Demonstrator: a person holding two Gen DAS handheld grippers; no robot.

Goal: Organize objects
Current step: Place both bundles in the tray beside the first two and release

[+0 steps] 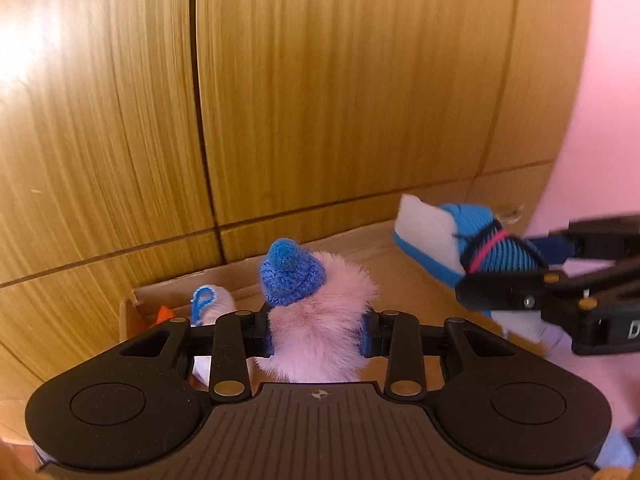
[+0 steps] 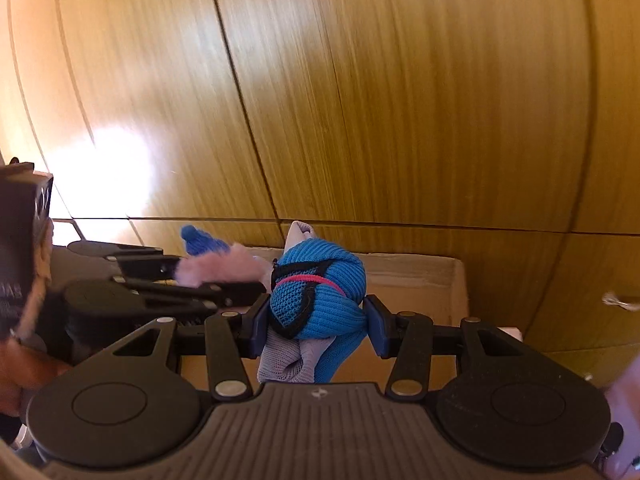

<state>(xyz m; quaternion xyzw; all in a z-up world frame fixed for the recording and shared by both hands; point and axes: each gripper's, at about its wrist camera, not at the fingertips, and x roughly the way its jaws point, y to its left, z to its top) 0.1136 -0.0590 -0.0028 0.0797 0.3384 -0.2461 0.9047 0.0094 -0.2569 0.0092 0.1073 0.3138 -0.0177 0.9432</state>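
pink furry toy (image 1: 318, 328) in blue knit hat (image 1: 291, 276) between left gripper (image 1: 318, 330) pads, above cardboard box (image 1: 168, 296)

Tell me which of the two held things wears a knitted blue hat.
The pink fluffy toy in the left gripper. The right gripper holds a blue sock bundle, hatless.

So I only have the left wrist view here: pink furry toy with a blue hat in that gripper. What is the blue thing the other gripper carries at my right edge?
Observer: A blue knitted sock bundle with a pink stripe; the right gripper is shut on it.
Operator: Anything else bundled in?
Observer: Grey knit fabric hangs below the pads.
Operator: What lies beyond it?
Observer: An open cardboard box, standing against the wooden panelled wall.
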